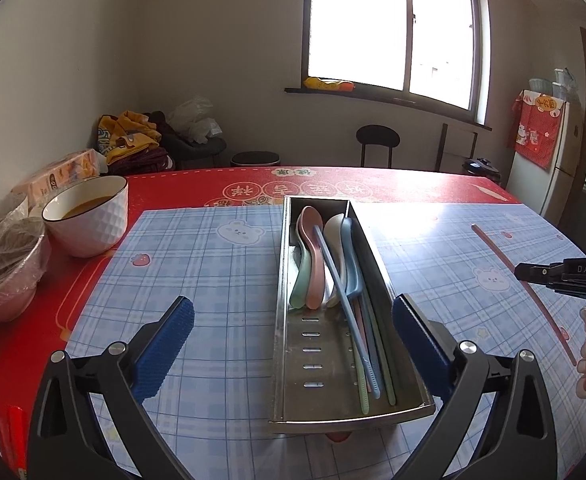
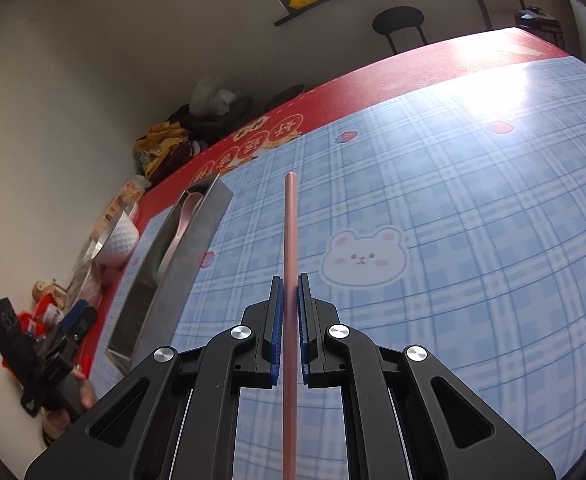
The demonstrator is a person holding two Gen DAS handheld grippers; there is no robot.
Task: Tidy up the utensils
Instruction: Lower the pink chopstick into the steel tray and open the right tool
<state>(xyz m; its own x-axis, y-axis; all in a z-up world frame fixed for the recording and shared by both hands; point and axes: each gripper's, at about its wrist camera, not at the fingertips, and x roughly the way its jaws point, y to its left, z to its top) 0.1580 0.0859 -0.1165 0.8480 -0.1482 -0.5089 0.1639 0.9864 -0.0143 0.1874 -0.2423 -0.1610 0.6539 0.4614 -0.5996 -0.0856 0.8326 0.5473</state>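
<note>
My right gripper (image 2: 289, 280) pinches a pink chopstick (image 2: 291, 224); only my left camera shows the tray (image 1: 377, 256) of spoons (image 1: 313, 256), my left gripper (image 1: 293, 316) spread wide.

I am working in a home dining room. Evidence: the counter (image 1: 165, 264) at frame centre carries a plaid cartoon-bear cloth; a white bowl (image 1: 89, 216) sits at left; a refrigerator (image 1: 553, 168) with a red cloth cover stands at far right; a clothes pile (image 1: 133, 140) and a stool (image 1: 377, 140) occupy the background beneath the window (image 1: 393, 28).
</note>
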